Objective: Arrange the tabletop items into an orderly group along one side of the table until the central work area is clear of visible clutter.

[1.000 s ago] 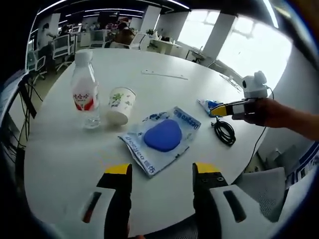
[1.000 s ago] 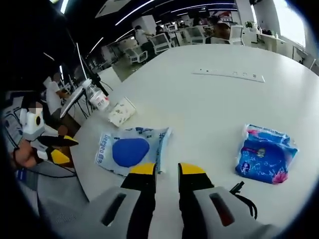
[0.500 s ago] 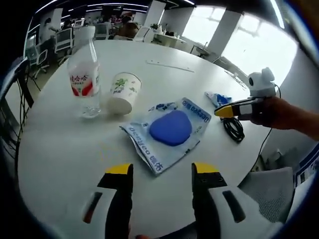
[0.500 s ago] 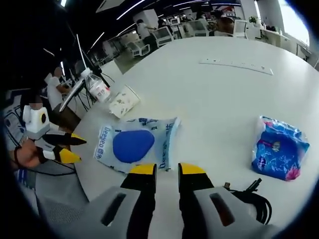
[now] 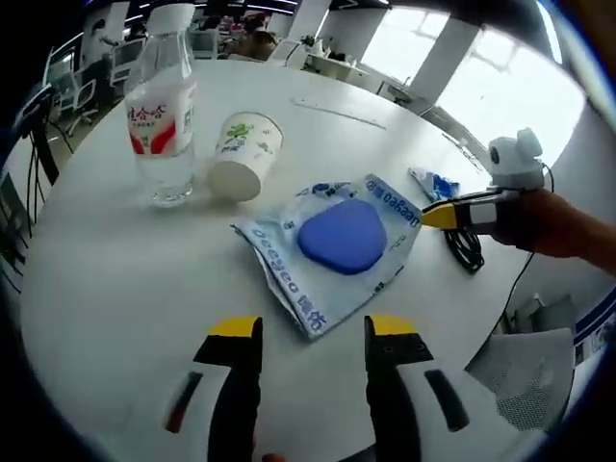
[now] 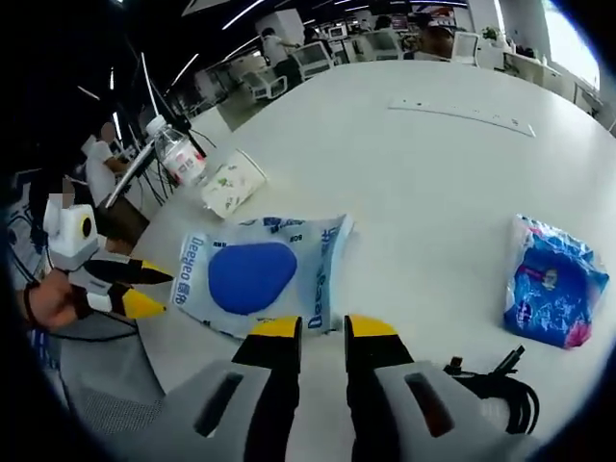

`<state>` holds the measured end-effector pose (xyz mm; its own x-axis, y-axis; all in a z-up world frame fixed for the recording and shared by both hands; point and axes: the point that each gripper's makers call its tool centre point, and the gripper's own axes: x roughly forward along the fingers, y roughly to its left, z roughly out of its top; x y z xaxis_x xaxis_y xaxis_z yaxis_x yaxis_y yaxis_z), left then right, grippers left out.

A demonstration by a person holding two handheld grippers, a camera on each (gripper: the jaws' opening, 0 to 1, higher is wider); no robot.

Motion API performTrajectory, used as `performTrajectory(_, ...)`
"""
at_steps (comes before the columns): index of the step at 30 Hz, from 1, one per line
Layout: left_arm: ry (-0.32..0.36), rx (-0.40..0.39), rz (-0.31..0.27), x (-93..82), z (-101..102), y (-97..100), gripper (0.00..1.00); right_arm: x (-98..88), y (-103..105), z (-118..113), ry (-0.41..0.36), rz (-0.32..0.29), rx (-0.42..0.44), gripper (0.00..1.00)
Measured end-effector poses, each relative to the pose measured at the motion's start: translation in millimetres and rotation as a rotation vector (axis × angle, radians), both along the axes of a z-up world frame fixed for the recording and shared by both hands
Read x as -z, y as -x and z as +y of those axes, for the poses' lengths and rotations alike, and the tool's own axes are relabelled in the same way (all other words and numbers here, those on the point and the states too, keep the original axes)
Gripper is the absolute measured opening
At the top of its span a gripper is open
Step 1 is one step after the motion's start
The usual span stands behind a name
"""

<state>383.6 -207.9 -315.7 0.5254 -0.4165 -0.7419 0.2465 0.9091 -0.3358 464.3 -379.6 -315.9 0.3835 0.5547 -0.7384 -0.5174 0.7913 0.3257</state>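
Note:
A blue-and-white pouch (image 5: 337, 241) lies flat near the middle of the white round table (image 5: 115, 279), just ahead of my left gripper (image 5: 314, 332), which stands open and empty. Behind the pouch stand a paper cup (image 5: 245, 154) and a water bottle (image 5: 159, 106). My right gripper (image 5: 438, 216) reaches in from the right, above a black cable (image 5: 467, 245) and near a blue tissue pack (image 5: 433, 183). In the right gripper view, my right gripper (image 6: 322, 332) is shut with nothing in it, just short of the pouch (image 6: 252, 274). The left gripper (image 6: 144, 291) shows open at the left.
A white strip (image 5: 337, 111) lies far across the table. In the right gripper view the tissue pack (image 6: 553, 289) and cable (image 6: 496, 385) lie at the right, the cup (image 6: 231, 183) and bottle (image 6: 178, 154) near the table's left edge. Office chairs and desks stand beyond.
Both views have drawn closer to the pouch as the hands moved in. The things on the table lie where they were, and neither gripper's jaws have changed.

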Motion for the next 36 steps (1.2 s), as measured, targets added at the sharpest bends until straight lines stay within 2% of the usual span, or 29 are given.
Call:
performTrajectory(3, 0.02, 0.005, 0.011, 1.6, -4.7, 0.0, 0.34, 2.9, 0.8, 1.6, 0.009, 0.003, -0.001, 0.14)
performTrajectory(10, 0.026, 0.03, 0.028, 6.9, -14.7, 2.0, 0.28, 8.3, 4.6, -1.1, 0.041, 0.004, 0.005, 0.11)
performTrajectory(14, 0.015, 0.035, 0.036, 8.6, -16.5, 1.9, 0.26, 7.8, 5.5, -2.9, 0.009, 0.011, 0.041, 0.06)
performTrajectory(18, 0.003, 0.037, 0.036, 8.4, -15.7, 0.5, 0.13, 5.9, 5.2, -6.3, 0.014, -0.006, 0.051, 0.03)
performTrajectory(22, -0.012, 0.044, 0.046, 10.1, -15.7, 1.6, 0.04, 2.8, 4.2, -10.7, -0.002, -0.014, 0.072, 0.0)
performTrajectory(27, -0.024, 0.042, 0.048, 8.5, -19.1, 0.2, 0.02, -1.9, 8.0, -12.7, -0.013, -0.03, 0.07, 0.0)
performTrajectory(29, 0.0, 0.02, 0.072, 8.8, -21.3, 0.6, 0.02, -5.1, 9.4, -14.7, -0.026, -0.036, 0.078, 0.0)
performTrajectory(36, -0.002, 0.045, 0.056, 3.7, -31.1, -4.5, 0.0, -11.8, 10.4, -25.0, -0.04, -0.057, 0.103, 0.0)
